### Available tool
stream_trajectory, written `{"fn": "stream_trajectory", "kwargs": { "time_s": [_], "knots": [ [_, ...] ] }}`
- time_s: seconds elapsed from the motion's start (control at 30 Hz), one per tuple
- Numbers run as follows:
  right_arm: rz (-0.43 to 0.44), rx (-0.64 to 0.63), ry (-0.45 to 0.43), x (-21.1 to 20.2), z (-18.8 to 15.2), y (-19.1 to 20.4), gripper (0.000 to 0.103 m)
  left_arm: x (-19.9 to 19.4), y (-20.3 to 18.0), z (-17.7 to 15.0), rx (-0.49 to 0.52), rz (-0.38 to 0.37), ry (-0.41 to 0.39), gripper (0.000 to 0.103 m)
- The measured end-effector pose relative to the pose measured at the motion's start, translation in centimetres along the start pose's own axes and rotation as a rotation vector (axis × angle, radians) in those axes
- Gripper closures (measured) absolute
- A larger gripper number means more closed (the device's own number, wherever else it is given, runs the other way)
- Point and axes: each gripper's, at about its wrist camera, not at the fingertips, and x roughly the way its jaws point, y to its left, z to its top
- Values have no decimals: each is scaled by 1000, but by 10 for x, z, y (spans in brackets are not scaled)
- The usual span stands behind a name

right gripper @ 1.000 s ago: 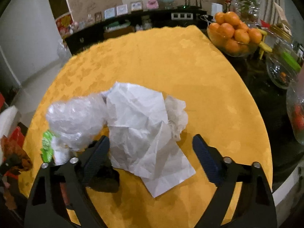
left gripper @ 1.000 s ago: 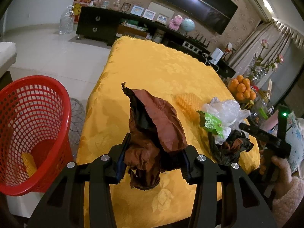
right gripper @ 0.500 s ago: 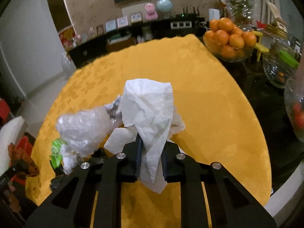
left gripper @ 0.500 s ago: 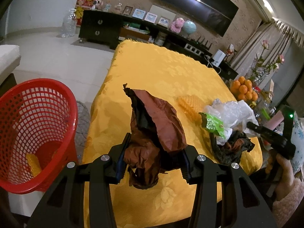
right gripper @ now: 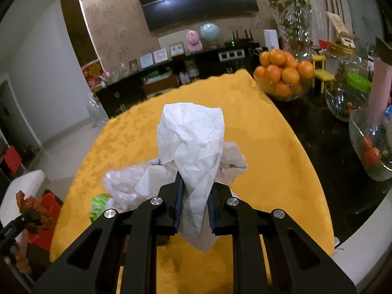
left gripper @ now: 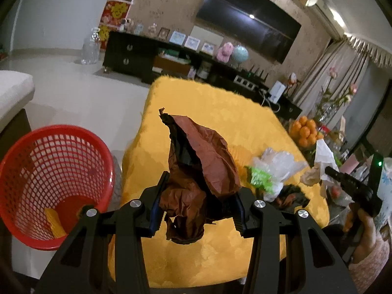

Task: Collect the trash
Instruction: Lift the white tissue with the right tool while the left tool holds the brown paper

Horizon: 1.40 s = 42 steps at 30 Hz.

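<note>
My left gripper [left gripper: 198,208] is shut on a crumpled brown paper [left gripper: 201,164], held above the near edge of the yellow table [left gripper: 215,112]. A red mesh basket [left gripper: 49,186] stands on the floor to the left, with a yellow piece inside. My right gripper [right gripper: 194,203] is shut on a white tissue [right gripper: 193,139], lifted off the table. A clear plastic bag [left gripper: 279,164] with a green wrapper [left gripper: 259,178], a dark wrapper [left gripper: 291,196] and another crumpled tissue [right gripper: 232,161] lie on the table.
A bowl of oranges [right gripper: 284,73], glass bowls [right gripper: 372,142] and a flower vase [right gripper: 294,24] stand on the dark table part at right. A black sideboard [left gripper: 137,56] and a TV line the far wall. A white seat [left gripper: 12,93] is at far left.
My right gripper closed on the white tissue and lifted it off the table. My left gripper rose with the brown paper; the basket looks lower and farther.
</note>
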Motion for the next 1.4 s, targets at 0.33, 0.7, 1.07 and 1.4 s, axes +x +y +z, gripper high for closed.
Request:
{"fn": "stream_trajectory", "kwargs": {
  "time_s": [0.33, 0.7, 1.07, 1.4],
  "knots": [
    [102, 9, 135, 17, -12, 14, 85, -25, 3, 2, -12, 0, -33, 59],
    [63, 52, 124, 11, -21, -4, 84, -26, 11, -3, -31, 8, -27, 59],
    [90, 76, 61, -6, -16, -13, 81, -24, 12, -7, -33, 11, -19, 59],
    [135, -56, 118, 14, -27, 25, 68, -17, 10, -10, -29, 13, -1, 59]
  ]
}}
